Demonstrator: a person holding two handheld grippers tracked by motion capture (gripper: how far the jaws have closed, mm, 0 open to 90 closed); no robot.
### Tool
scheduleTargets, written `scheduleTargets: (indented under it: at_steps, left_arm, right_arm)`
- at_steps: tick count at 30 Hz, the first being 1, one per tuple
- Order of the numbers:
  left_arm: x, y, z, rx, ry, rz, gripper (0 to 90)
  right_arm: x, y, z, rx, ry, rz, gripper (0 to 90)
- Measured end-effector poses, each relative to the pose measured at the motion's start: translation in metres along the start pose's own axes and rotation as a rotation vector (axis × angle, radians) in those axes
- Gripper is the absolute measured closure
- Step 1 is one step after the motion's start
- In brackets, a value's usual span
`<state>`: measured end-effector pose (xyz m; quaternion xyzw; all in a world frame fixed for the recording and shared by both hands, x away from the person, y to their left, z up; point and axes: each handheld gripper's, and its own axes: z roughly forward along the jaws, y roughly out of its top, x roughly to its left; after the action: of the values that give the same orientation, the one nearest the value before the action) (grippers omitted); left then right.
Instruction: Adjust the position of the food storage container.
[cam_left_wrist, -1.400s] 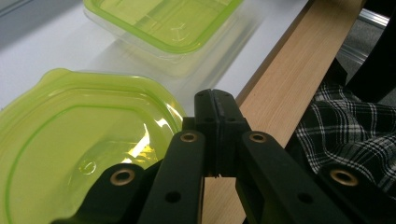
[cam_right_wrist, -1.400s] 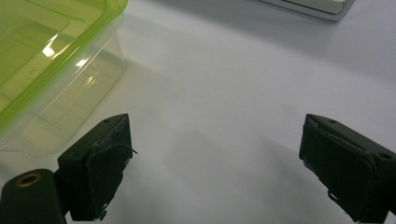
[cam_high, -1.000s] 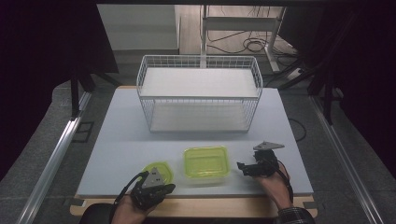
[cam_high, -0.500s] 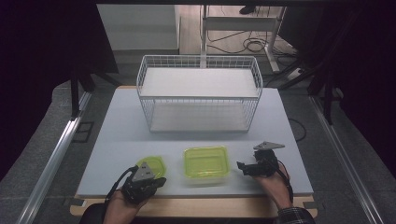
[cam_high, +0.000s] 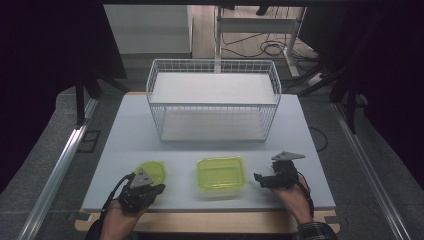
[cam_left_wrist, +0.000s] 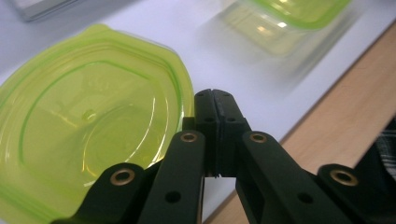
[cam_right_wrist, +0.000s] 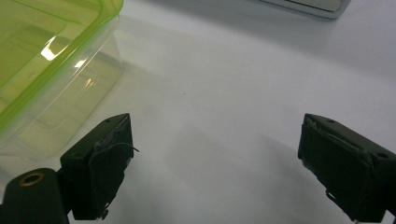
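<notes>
Now the left gripper, jaws closed empty, sits beside the round yellow-green plastic lid; right gripper gapes wide beside the lidded clear plastic container, bare table around.

High view looks down over the table; both gripper views skim it closely.

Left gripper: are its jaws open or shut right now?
Shut. In the left gripper view the left gripper has its two black jaws pressed together with nothing between them, beside the round green lid.
</notes>
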<state>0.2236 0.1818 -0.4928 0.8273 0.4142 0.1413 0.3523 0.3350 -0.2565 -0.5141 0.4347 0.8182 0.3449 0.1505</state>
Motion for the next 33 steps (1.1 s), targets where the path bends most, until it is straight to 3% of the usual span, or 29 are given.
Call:
scheduleTargets:
  at_steps: [15, 23, 29, 33]
  left_arm:
    - [0.028, -0.01, -0.005, -0.001, 0.071, -0.075, 90.0]
    - [0.042, -0.009, -0.004, -0.021, 0.07, -0.093, 90.0]
    - [0.042, -0.009, -0.002, -0.017, 0.071, -0.094, 90.0]
    - [0.035, -0.008, -0.001, -0.027, 0.048, -0.084, 90.0]
  right_arm:
    - [0.0, 0.0, 0.0, -0.004, -0.004, 0.0, 10.9]
    - [0.0, 0.0, -0.001, -0.005, -0.004, -0.007, 11.6]
    - [0.001, 0.0, -0.001, -0.009, -0.005, -0.015, 12.3]
    - [0.001, 0.001, -0.002, -0.013, -0.003, -0.016, 12.9]
